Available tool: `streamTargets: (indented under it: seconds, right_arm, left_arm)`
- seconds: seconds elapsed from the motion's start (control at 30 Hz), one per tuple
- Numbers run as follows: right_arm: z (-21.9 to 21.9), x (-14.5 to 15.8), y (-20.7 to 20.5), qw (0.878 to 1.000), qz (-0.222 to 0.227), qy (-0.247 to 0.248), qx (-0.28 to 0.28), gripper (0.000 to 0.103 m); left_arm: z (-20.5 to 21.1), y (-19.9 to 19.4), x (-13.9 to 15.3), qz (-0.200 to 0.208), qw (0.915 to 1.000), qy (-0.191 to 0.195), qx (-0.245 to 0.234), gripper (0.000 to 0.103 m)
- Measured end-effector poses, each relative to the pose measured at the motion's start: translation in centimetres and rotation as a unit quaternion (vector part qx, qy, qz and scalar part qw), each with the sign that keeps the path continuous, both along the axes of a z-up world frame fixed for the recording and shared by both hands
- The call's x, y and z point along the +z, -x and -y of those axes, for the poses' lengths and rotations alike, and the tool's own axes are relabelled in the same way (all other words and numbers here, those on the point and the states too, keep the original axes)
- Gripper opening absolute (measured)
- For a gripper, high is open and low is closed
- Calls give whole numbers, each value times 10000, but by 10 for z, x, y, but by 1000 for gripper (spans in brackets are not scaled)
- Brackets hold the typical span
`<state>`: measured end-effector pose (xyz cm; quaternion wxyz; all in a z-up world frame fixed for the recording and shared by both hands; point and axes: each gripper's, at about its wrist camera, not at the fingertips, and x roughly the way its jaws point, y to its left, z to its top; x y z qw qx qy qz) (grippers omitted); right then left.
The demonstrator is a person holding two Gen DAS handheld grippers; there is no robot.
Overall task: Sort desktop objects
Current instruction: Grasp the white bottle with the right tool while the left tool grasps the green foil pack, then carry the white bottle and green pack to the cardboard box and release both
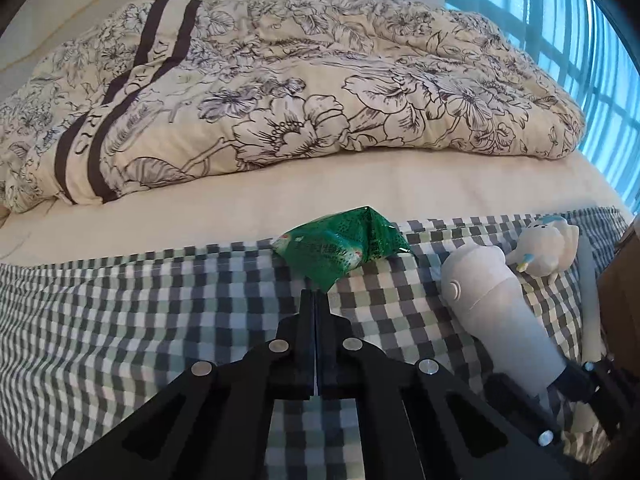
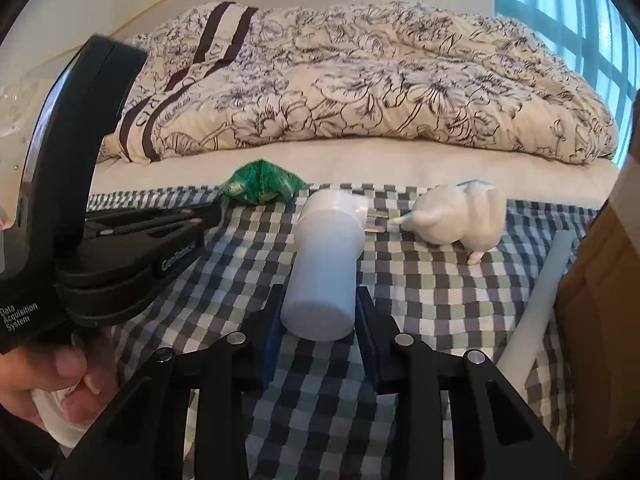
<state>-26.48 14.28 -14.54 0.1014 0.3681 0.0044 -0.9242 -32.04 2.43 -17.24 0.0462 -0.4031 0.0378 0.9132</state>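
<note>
Both grippers clamped on their catch over the checked cloth.

The left gripper (image 1: 316, 294), jaws together, pinches a corner of the crinkly green foil packet (image 1: 344, 246) at frame centre; the right gripper (image 2: 318, 316) squeezes a smooth white plastic cylinder (image 2: 326, 268) lying mid-frame. A glossy white figurine (image 2: 460, 216) stands at right. The housing at lower left reads "Data Acquisition System".

The white bottle's (image 2: 320, 272) base hides the contact with the 2 fingers of the right gripper (image 2: 320, 312). A hand (image 2: 60, 364) is cut off by the right wrist view's left edge. The green packet's (image 1: 344, 248) print is too blurred to read. A cardboard box (image 2: 600, 300) runs past the right edge.
</note>
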Motion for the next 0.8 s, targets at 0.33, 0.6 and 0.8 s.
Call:
streamTargets:
  seconds: [0.33,0.6,0.8]
  right_arm:
    - [0,18,-13,9996,-283,11,-7,31]
    - [-9,38,-29,9982,-599,-39,-54,31]
    - [-14,47,-34,9974,-726,-15,-35,30]
  left_arm:
    - [2,-22,29,-298,9995,83,-40,0]
    - [1,-8,41,-256,9996,-135,28,2]
    - [-14,9,29,-155,9997,-192,31,78]
